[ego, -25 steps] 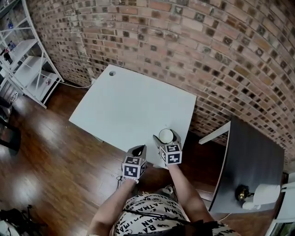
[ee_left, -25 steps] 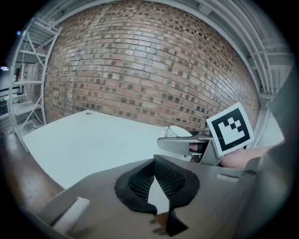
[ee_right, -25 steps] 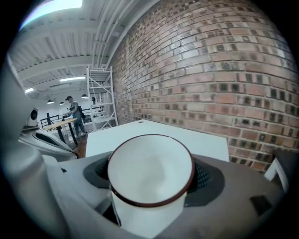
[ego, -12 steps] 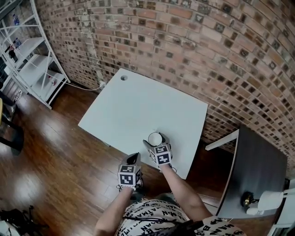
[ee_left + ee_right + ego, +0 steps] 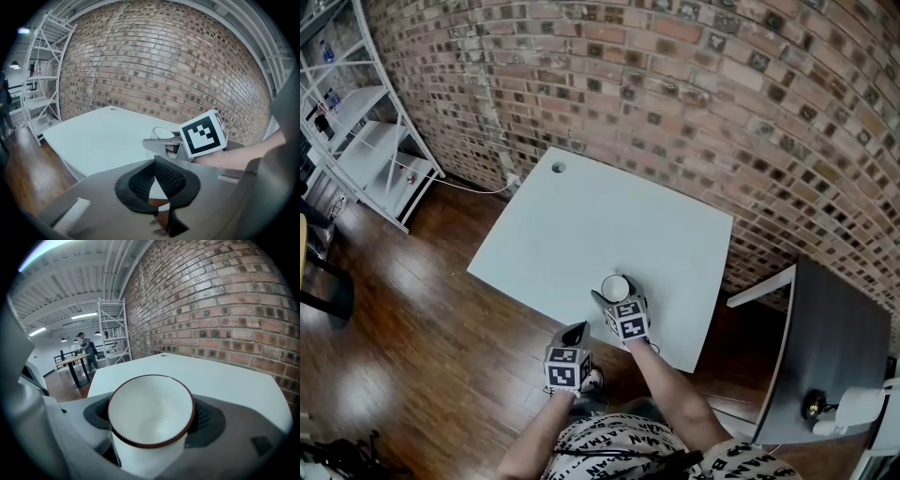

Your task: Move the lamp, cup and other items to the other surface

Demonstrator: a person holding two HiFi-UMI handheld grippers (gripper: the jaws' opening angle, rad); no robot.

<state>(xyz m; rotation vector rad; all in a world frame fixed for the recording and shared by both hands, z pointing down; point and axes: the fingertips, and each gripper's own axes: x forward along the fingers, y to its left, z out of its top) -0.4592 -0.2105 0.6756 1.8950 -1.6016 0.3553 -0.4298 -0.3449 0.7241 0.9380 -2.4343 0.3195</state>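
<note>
My right gripper (image 5: pixel 614 292) is shut on a white cup (image 5: pixel 615 286) with a dark red rim (image 5: pixel 150 408). It holds the cup upright over the near right part of the white table (image 5: pixel 581 225). My left gripper (image 5: pixel 575 334) hangs over the wooden floor just in front of that table's near edge, with its fingers together and nothing between them (image 5: pixel 157 180). From the left gripper view the cup (image 5: pixel 161 132) and the right gripper's marker cube (image 5: pixel 202 133) show ahead. A white lamp (image 5: pixel 858 408) lies on the dark table (image 5: pixel 834 337) at the far right.
A brick wall (image 5: pixel 722 112) runs behind both tables. White metal shelving (image 5: pixel 366 141) stands at the far left. The white table has a cable hole (image 5: pixel 558 168) at its far corner. Far off, a person (image 5: pixel 86 350) stands at a table.
The right gripper carried the cup from the table's near edge further in over the white table. The left gripper followed but stays over the floor. The view swung left, so the dark table slid right.
</note>
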